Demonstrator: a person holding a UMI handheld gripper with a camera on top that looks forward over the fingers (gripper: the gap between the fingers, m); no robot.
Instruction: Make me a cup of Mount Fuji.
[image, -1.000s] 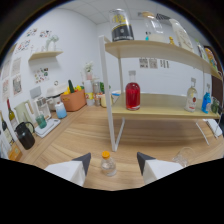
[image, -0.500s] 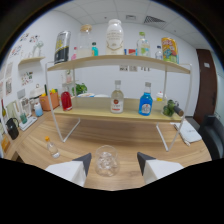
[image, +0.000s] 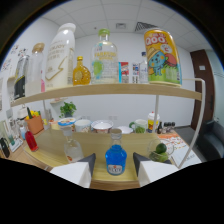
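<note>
The tongs (image: 114, 167) stand wide apart, and a small bottle of blue liquid (image: 115, 156) rests upright on the lower shelf (image: 95, 142) between the two fingertips, with a gap at either side. On the upper shelf (image: 107, 90) stand a tall white bottle (image: 60, 57), a small amber bottle (image: 81, 72), a clear bottle with a green cap (image: 104, 57) and a yellow printed can (image: 162, 56). Behind the blue bottle on the lower shelf are pale cups (image: 101, 126); a red bottle (image: 31, 141) stands to the left.

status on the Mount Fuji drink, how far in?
Early. Done: nothing visibly poured or mixed. In hand: the gripper is open, lined up on the blue bottle, which stands on the lower shelf between the fingers, cap on. Left: grasp it, then all the mixing.
</note>
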